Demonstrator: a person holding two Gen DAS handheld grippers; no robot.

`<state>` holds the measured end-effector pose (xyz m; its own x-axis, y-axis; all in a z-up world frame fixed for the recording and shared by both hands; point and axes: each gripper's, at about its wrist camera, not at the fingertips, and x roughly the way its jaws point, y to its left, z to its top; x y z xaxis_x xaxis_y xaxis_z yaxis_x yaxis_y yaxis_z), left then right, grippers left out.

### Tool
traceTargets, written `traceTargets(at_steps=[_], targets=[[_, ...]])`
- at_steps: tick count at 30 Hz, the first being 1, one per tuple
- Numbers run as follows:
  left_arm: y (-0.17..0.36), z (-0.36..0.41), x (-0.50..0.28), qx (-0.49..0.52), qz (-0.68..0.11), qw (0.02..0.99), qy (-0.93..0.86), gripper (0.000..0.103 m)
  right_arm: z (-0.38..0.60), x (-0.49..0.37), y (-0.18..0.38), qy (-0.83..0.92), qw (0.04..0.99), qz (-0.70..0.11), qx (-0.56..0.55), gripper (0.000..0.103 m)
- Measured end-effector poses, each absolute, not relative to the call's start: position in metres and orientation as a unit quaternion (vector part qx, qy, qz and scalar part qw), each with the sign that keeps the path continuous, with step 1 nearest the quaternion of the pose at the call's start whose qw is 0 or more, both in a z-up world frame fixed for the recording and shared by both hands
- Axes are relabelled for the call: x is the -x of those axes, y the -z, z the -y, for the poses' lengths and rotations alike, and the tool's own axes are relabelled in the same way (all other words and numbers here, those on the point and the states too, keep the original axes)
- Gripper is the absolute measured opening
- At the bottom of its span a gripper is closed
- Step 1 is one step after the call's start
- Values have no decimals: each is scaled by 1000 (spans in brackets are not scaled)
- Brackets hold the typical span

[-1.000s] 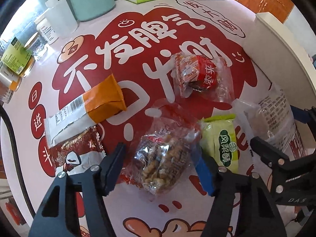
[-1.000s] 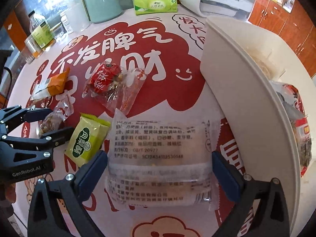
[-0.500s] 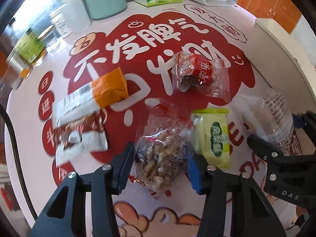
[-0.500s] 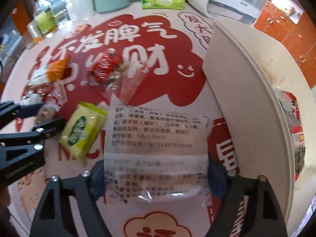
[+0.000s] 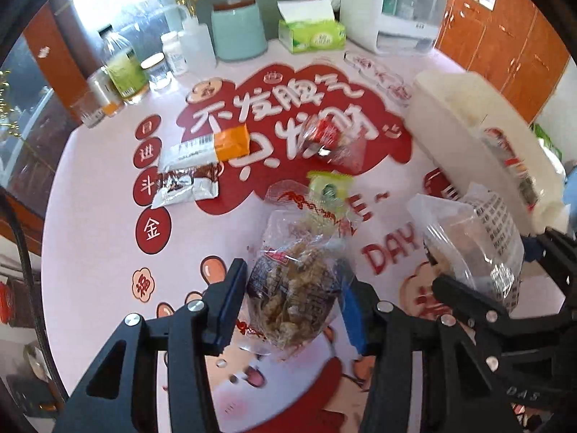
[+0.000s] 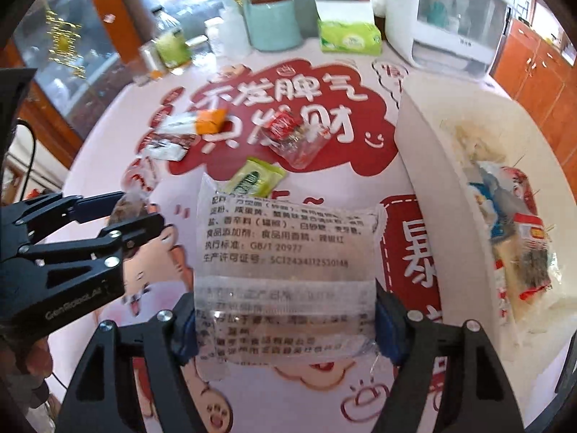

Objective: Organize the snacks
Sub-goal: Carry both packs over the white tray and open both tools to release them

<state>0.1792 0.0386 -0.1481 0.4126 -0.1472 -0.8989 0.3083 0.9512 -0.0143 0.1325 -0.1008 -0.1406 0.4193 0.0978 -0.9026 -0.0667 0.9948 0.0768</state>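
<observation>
Both packets have come up off the tablecloth (image 5: 90, 238) since the earlier frames, and both sets of jaws have just been closing, each with a packet between them. On the left, the left gripper (image 5: 292, 303) is squeezed about halfway in on the clear bag of brown crunchy snacks (image 5: 295, 288), which hangs tilted above the cloth. To its right, the right gripper (image 6: 285, 321) stands fairly wide, because its pads press the two side edges of the broad clear packet with printed text (image 6: 285, 263), carried flat and level.

As for progress, the white bin (image 6: 425, 166) at the right already holds several wrappers, so some sorting looks done. Two packets are in the air. Four remain on the cloth, reading from the left: the orange-and-white packet (image 5: 212, 146), the brown-and-silver packet (image 5: 184, 187) just below it, the green packet (image 5: 330, 189), and the red packet in clear wrap (image 5: 328, 140).

For room, the cloth between the grippers and the bin is bare, and the bin's near wall stands tall, so I judge both loads must clear that rim before release. Bottles, a teal canister (image 5: 238, 32) and a tissue box (image 5: 312, 36) crowd the far edge, well apart from that path. Side by side, the two grippers are close and could knock together.
</observation>
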Motion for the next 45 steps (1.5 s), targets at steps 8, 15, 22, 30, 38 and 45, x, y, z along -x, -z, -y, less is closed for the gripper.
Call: traceTargets(at_steps=[8,15,22,30,38,45], targets=[[88,32,-161,-48,-481,860,164,48,159,-109,85,-40,882,-466,-48,76],[53,125,-158,-33,-459,863,208,48,247,-98,35,12,904,-425,-47,76],[24,197,-179,-3,-464,859,217,48,332,-122,-27,25,917,-396,-37,76],[27,234,-206,43,-493,849,184,49,373,-175,-47,7,918,-397,-20,79],[96,255,-218,14,-563,814,145,53,380,-221,33,-4,876,-480,-51,80],[114,254,-220,6,-580,802,144,88,390,-248,85,-14,838,-534,-108,88]])
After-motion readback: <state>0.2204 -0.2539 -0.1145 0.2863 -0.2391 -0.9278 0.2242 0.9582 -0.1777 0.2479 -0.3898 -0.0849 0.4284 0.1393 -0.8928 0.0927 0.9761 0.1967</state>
